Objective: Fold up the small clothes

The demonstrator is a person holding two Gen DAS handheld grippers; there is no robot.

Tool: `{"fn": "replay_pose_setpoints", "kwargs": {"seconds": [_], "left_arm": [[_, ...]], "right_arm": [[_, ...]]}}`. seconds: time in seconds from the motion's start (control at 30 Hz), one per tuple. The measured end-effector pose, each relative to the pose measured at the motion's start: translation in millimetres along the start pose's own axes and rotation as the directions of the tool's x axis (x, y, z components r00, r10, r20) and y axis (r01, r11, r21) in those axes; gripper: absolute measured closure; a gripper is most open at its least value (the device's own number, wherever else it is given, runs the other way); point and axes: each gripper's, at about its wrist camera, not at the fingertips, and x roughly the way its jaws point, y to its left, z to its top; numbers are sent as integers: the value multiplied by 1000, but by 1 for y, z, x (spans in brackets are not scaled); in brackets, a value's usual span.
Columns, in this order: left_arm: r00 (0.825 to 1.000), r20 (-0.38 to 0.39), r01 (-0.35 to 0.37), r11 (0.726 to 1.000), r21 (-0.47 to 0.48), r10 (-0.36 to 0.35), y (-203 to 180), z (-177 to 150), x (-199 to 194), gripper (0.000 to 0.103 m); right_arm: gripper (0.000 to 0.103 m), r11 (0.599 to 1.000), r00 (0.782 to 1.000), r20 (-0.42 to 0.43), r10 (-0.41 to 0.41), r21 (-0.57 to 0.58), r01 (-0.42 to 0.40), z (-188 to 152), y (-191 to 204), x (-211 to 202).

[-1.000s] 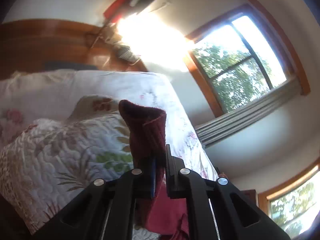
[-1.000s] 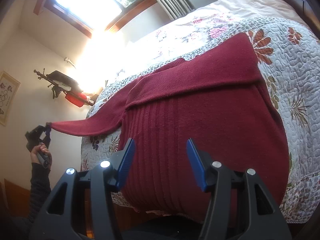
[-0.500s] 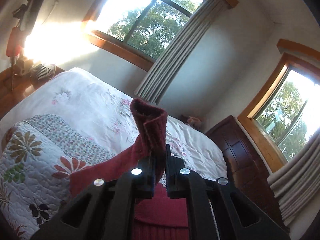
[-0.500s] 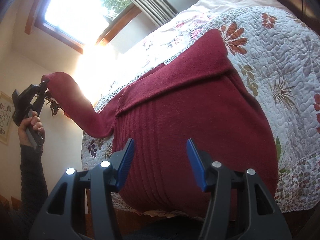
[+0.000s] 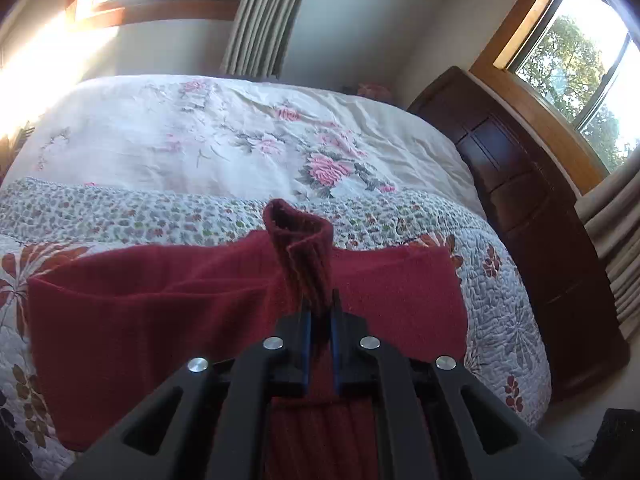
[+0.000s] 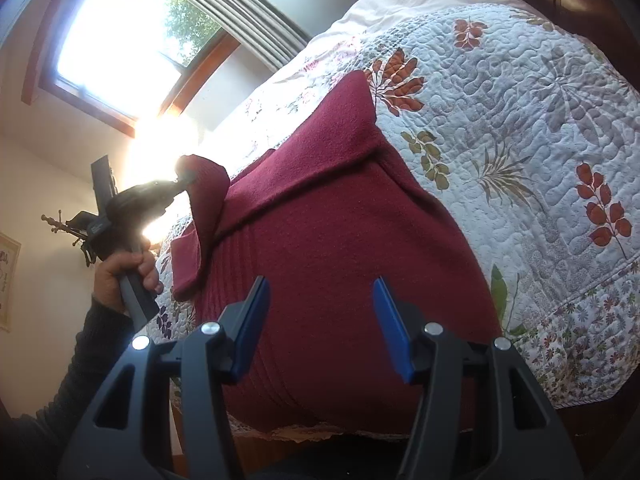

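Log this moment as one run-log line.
left claw: shut on sleeve cuff, lifted over red sweater | right claw: open, empty | other sleeve: folded across | surface: quilt

A home bedroom: quilted bed (image 5: 500,292), curtained windows (image 5: 576,52), wooden dresser (image 5: 532,208).

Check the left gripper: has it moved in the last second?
Yes. In the right wrist view the left gripper, shut on the sleeve cuff, has swung up and inward toward the sweater body on the quilt.

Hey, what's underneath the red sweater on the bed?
The red sweater lies on a floral quilt, which shows around it. The quilt beneath the sweater is covered, so anything there is hidden.
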Motion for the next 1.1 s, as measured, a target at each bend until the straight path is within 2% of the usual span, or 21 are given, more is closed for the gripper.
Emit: {"fn": "replay_pose_setpoints", "kwargs": {"seconds": [0.13,0.2,0.27,0.33,0.37,0.47,0.53,0.57,0.63,0.67,0.77,0.93,1.0,1.1], "left_arm": [[998,-58,-2,999,34,4,-18,-12,24,95],[996,-89,16,999,35,-13,-22,-14,29,88],[996,-81,36,999,32,-34,-24,-17,23,53],[998,-36,47,998,28,-46,-23,-20,6,38],[998,-22,55,998,19,-55,-20,-21,-4,34],[996,22,87,993,-85,-85,3,-35,-41,28],[994,56,100,980,-172,-92,22,-56,-67,26],[994,67,99,972,-213,-87,31,-70,-79,26],[995,72,87,951,-298,-68,50,-102,-99,24],[996,67,78,938,-337,-59,59,-120,-106,23],[999,50,32,902,-431,-12,83,-170,-127,23],[997,66,17,774,-633,31,127,-229,-153,23],[997,54,-9,751,-660,59,136,-241,-157,23],[997,37,-28,732,-681,73,143,-248,-156,23]], "right_arm": [[47,1000,1000,0,-4,0,4,7,-3,1],[44,1000,1000,-10,6,-15,-6,12,1,4],[33,999,999,-30,40,-28,-41,20,7,9],[27,995,995,-54,88,-48,-91,33,18,15],[25,992,992,-66,111,-55,-115,41,23,20],[15,980,979,-94,183,-57,-188,71,39,42],[16,974,966,-144,215,-42,-223,95,47,69],[25,966,951,-179,251,-22,-259,106,52,86],[39,941,903,-274,332,33,-336,126,61,126],[42,941,894,-301,333,51,-334,135,64,145],[42,959,892,-356,278,58,-276,156,68,197],[42,971,871,-431,237,78,-226,162,69,247],[41,971,865,-443,234,67,-228,161,73,254],[41,966,852,-459,251,65,-249,161,79,261]]}}
